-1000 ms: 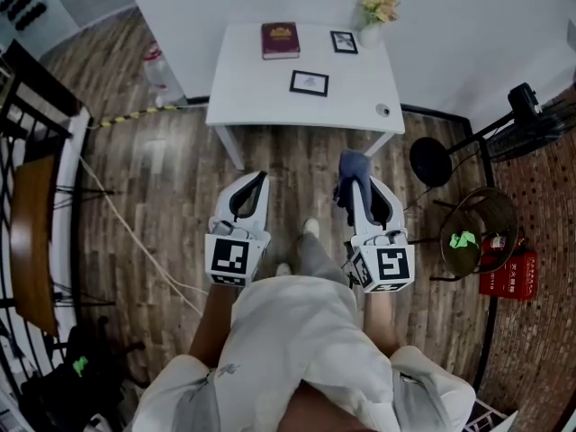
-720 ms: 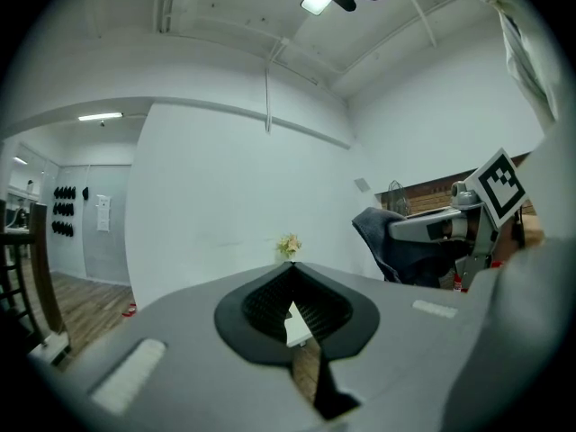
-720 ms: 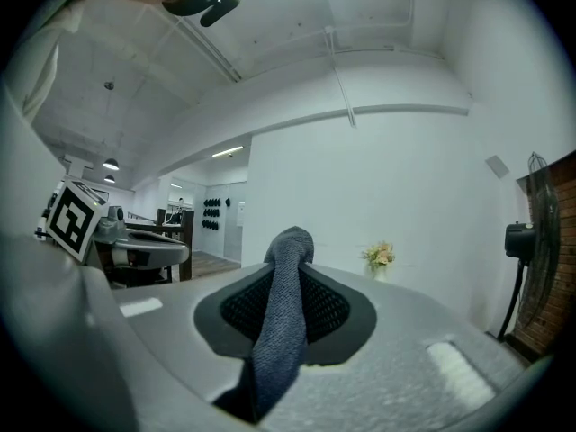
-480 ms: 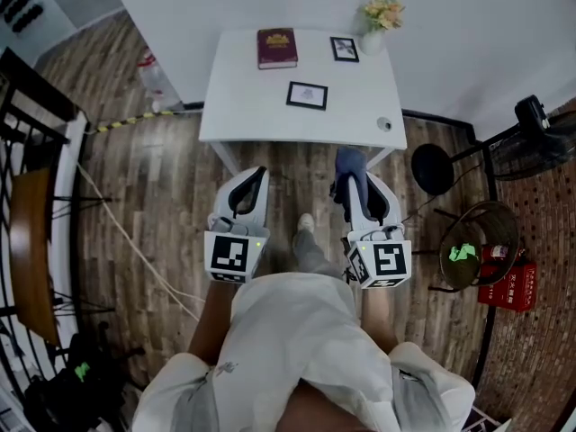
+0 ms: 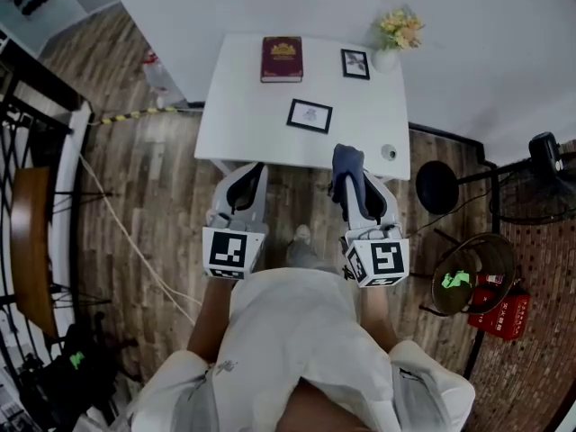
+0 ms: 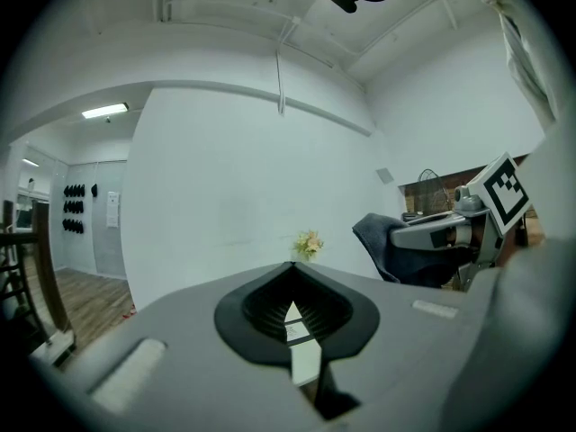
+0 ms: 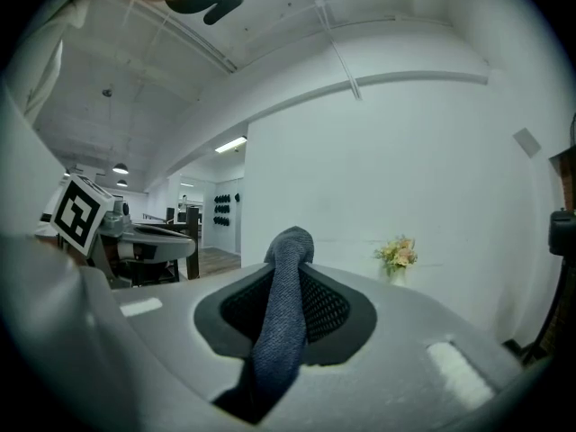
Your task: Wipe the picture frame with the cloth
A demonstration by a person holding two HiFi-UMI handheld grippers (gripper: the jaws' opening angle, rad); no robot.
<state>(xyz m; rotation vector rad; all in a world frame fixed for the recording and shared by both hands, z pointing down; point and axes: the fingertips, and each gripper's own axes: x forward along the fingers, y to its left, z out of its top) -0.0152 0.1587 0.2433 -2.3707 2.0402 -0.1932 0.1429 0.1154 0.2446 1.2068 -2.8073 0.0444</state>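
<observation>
picture frame [image 5: 310, 115]: dark-edged, lying flat near the middle of the white surface [image 5: 243, 106], apart from both tongs. a smaller frame [image 5: 355, 63] sits farther back, just beside a vase of flowers [image 5: 399, 34]; which one is meant cannot be told.

other contents: red book [image 5: 282, 58] at the back; small round object [image 5: 388, 152] near the front right corner.

left tongs [image 5: 255, 169]: closed together, empty, at the surface's near edge.

right tongs [image 5: 355, 187]: clenched on a grey-blue cloth [image 5: 346, 162], bunched and poking past the tips.

risks, judged: the loose frame may skid under the wipe, nothing steadying it; the bunched cloth may drag out of the grip; a wide sweep may knock the round object off or tip the vase.
</observation>
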